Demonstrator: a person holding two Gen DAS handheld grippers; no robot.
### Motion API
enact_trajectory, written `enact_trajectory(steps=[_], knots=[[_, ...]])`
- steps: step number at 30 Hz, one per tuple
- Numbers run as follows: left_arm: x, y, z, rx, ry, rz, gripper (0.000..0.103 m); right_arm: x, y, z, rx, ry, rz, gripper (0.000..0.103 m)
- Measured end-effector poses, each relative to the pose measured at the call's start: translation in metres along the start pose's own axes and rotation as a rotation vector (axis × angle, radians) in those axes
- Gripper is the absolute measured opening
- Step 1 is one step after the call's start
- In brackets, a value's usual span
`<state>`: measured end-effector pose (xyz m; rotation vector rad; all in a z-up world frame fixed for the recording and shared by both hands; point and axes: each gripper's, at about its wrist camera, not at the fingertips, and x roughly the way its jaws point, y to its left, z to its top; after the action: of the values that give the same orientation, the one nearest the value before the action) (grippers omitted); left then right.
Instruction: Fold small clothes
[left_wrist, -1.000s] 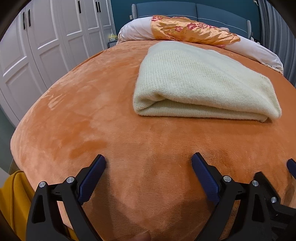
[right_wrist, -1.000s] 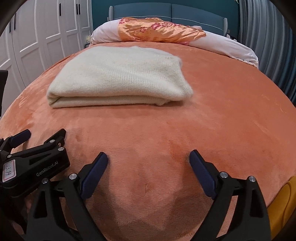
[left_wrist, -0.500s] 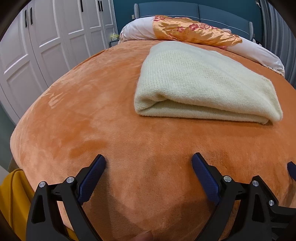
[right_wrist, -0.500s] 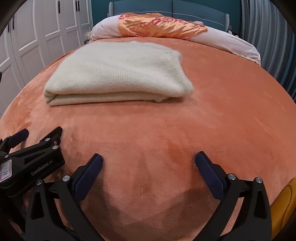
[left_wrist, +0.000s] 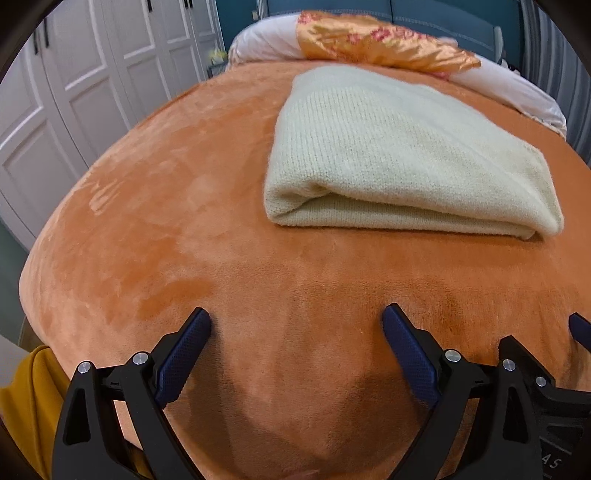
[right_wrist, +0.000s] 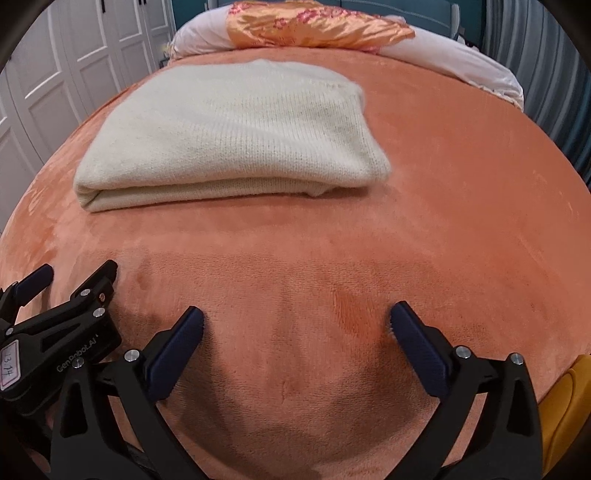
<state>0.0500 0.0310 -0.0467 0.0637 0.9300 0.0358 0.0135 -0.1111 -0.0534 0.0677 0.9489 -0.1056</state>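
Looking at both wrist views, I've got the left gripper (left_wrist: 295, 325) and right gripper (right_wrist: 297, 319) hanging side by side over the near edge of the orange bedspread (left_wrist: 147, 221), both w/ fingers spread wide and nothing between them. The cream knit garment (left_wrist: 399, 155) lies well ahead of both, mid-bed, already folded into a thick rectangle w/ the fold edge facing me; neither gripper touches it. I judge the fold is done or nearly so.

Risks from here, imo: if I go back in for another fold, the knit is bulky and soft, so a pinch on the top layer only could peel it open and undo the stack. The plush bedspread could also get caught along w/ the garment if the fingers dig in low. Grippers sit close together, so a careless swing could knock them into each other.

Containers: none in view, no basket or drawer, so nothing to report there. Pillows (right_wrist: 461, 55) sit at the far end.
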Motion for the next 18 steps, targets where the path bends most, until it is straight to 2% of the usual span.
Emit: enact_trajectory(steps=[9, 15, 18], knots=[[-0.001, -0.001, 0.008, -0.011, 0.064, -0.005, 0.092, 0.001, -0.001, 0.01, 0.026, 0.053, -0.001, 0.098], [-0.016, -0.006, 0.022, 0.017, -0.008, 0.039, 0.09, -0.01, -0.003, 0.02, 0.04, 0.022, 0.011, 0.094], [-0.017, -0.008, 0.027, 0.015, -0.012, 0.034, 0.09, -0.012, -0.005, 0.026, 0.045, 0.005, 0.009, 0.094]])
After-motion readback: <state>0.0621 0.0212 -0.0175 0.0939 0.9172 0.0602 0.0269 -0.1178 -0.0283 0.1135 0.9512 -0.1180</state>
